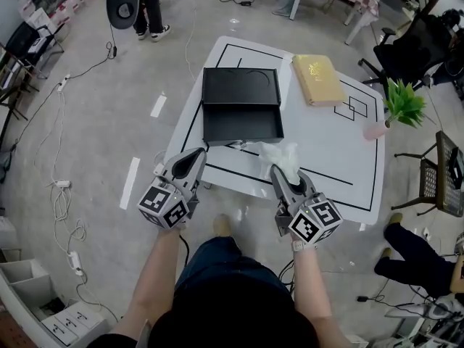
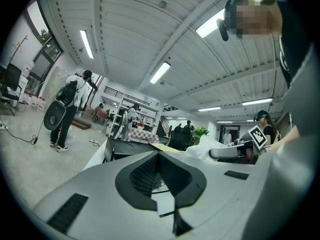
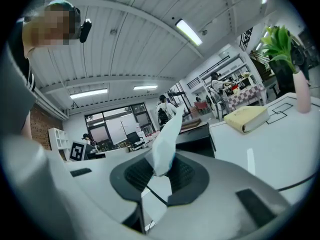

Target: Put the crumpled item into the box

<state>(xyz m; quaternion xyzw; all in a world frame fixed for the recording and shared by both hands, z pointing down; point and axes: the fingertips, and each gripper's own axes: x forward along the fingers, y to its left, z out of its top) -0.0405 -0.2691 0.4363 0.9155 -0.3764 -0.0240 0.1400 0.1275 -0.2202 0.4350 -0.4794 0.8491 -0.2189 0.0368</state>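
- Left tool (image 1: 197, 153): jaws pressed together, at the near left edge of the white tabletop (image 1: 326, 162).
- Black box (image 1: 243, 125): lies open on the tabletop, just beyond both tools.
- Crumpled white item (image 1: 281, 155): pinched between the jaws of the right tool (image 1: 279, 171), just right of the box's near corner and outside it.
- Yellow book (image 1: 317, 78), then plant (image 1: 402, 101): farther right.

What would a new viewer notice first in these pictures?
The right hand-held gripper pinches a white crumpled item at the near edge of the table. Just beyond it lies an open black box, with a yellow book to its right.
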